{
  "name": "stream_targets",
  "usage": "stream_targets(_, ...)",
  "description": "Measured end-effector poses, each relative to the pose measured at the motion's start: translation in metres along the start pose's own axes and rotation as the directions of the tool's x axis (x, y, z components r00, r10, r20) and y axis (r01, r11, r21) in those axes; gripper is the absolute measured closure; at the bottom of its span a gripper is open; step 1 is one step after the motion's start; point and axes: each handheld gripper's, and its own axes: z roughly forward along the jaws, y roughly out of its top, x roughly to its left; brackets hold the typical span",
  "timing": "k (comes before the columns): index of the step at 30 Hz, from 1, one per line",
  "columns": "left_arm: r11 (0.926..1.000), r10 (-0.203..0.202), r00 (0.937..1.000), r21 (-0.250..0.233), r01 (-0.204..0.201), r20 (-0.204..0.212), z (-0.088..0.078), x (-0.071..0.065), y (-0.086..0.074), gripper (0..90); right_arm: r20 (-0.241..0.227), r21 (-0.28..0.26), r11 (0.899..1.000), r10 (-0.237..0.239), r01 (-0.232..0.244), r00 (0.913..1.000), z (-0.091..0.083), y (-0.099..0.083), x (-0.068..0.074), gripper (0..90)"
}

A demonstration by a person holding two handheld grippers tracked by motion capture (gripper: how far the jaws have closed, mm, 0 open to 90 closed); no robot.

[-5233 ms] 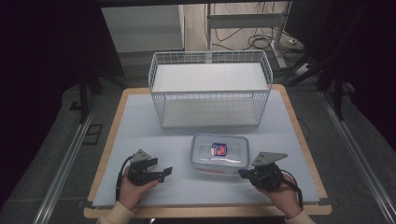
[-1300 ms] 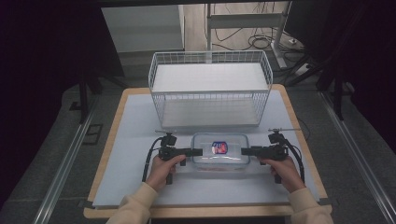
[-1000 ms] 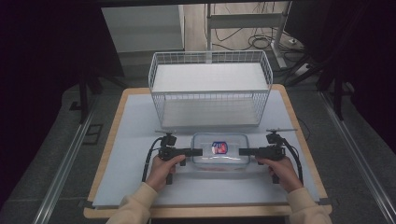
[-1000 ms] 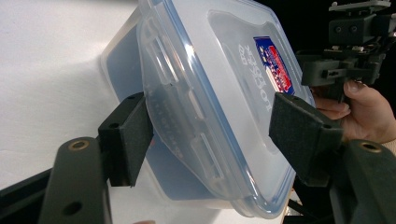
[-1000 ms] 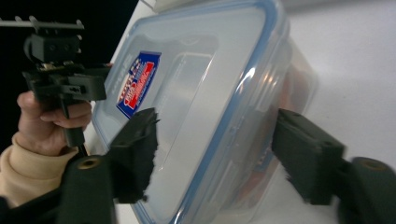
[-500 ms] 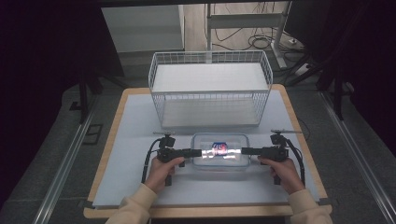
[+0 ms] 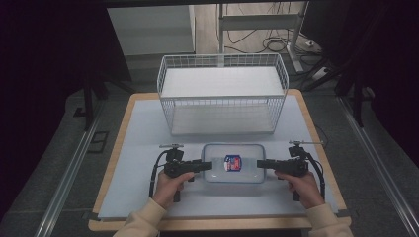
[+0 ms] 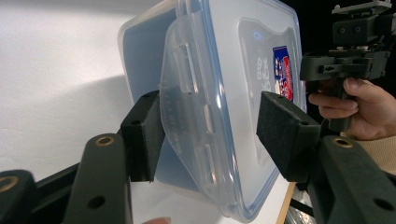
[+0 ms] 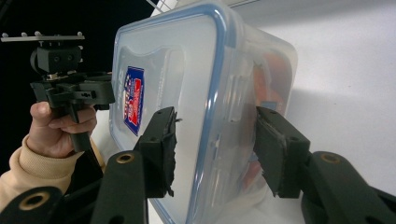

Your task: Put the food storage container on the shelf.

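Clear plastic with a blue seal rim: that is the lidded container, lying flat on the pale table cover at about 6 o'clock from the white wire basket, well short of it. I have the left gripper at the box's 9 o'clock end and the right gripper at its 3 o'clock end. Both sets of jaws stand parted around a latch flap, one pad above the lid and one below the rim; neither is clenched yet.

I judge the box stiff but smooth and slippery, and probably light (something reddish shows inside through the wall, too blurred to name). The latch flaps may flex or pop, so I'd rather bite lid edge and rim together. With a hold at each end it should lift level, provided both squeeze evenly.
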Motion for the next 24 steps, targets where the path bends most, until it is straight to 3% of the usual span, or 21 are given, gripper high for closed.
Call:
stream_targets(16,0.9971,0.069,0.9966,-0.031,-0.070,-0.044,-0.010,-0.012,-0.005,45.4,-0.001,-0.025,0.998,-0.059,0.059,0.9983,-0.002,-0.007,0.010,52.4)
stream_targets(24,0.9952,0.080,0.9955,-0.051,-0.083,-0.049,-0.015,-0.016,-0.003,45.5,-0.005,-0.041,0.996,-0.078,0.078,0.9970,-0.003,-0.005,0.014,52.4)
